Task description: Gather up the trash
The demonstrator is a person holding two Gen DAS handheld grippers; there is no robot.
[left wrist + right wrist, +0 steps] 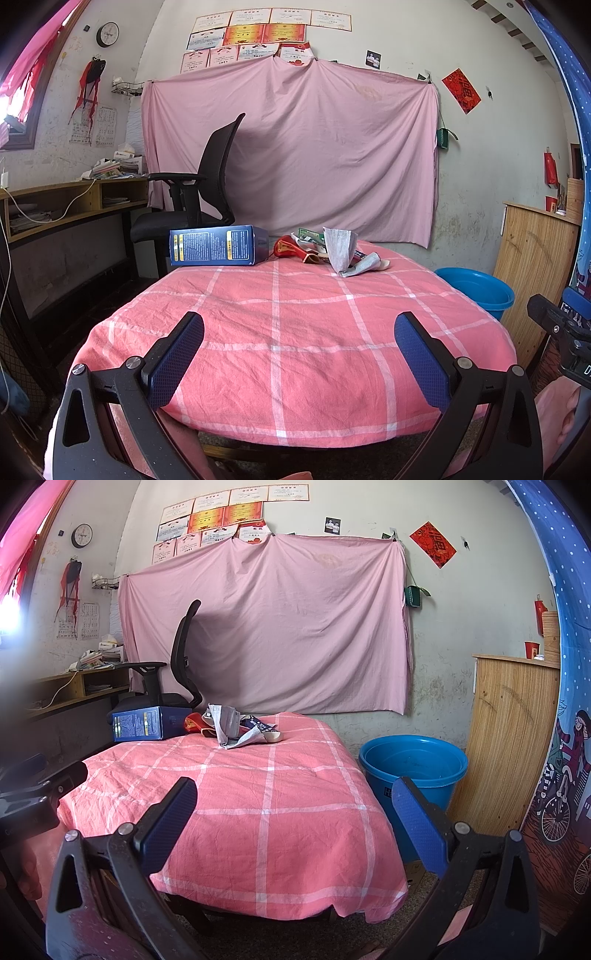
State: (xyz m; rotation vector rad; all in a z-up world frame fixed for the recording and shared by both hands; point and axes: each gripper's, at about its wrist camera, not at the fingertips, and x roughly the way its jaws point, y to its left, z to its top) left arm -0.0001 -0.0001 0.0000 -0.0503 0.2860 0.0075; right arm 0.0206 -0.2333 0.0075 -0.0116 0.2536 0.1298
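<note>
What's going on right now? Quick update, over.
Left claw and right claw open, empty, at table's near edge. Trash pile untouched at far end. Blue bucket waits beside table. Nothing between.

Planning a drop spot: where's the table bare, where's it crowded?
Bare: the whole near and middle of the checked cloth, from the open left claw and right claw up to the trash. Crowded: the far edge, with the blue box at left and the wrapper pile beside it. The bucket stands off the right side.

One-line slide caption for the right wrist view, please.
Open right gripper faces a pink checked table with a blue box and trash pile at its far end, blue bucket beside.
</note>
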